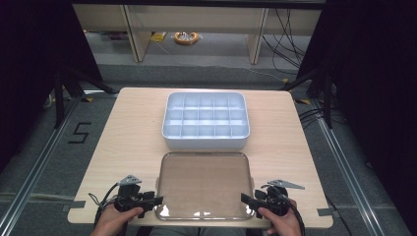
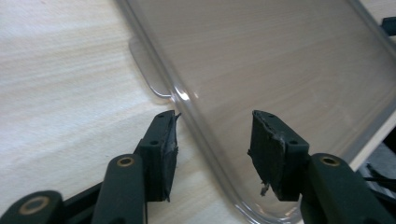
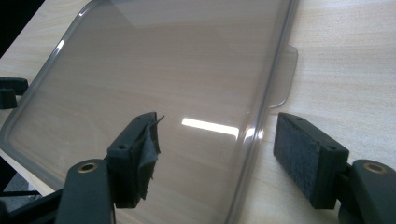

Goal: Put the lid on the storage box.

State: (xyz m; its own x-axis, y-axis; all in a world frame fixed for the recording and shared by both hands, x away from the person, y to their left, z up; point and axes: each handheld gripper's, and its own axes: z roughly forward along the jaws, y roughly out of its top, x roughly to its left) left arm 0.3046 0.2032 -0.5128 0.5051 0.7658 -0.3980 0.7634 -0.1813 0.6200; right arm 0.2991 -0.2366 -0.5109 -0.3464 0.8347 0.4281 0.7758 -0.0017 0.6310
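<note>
At the near edge of the table [image 1: 133, 128], we hold our left gripper [image 1: 153, 200] with its jaws spread astride the left rim of a clear plastic lid [image 1: 202, 184], one pad on the wood, the other above the clear panel, neither pad pressing on the rim as far as the left gripper view lets us tell. The lid lies flat on the tabletop, just in front of a pale blue divided organizer box [image 1: 205, 120] and centred between our hands. We judge it light, thin and somewhat flexible, with a glossy face likely to slip and to bow if raised from one side alone; the raised rim near the small side tab [image 2: 147, 70] looks the surest place to pinch, one pinch on each long side. To the right, our right gripper [image 1: 247, 199] mirrors the first, its jaws apart and straddling the lid's right rim beside the matching tab [image 3: 285, 74], with clear space between pads and plastic. The table is pale wood grain, matte and bare but for box and lid. Beyond it lie grey carpet, black drapes on either side, wooden furniture legs, loose cables and a yellow coil [image 1: 186, 37] on the floor.
</note>
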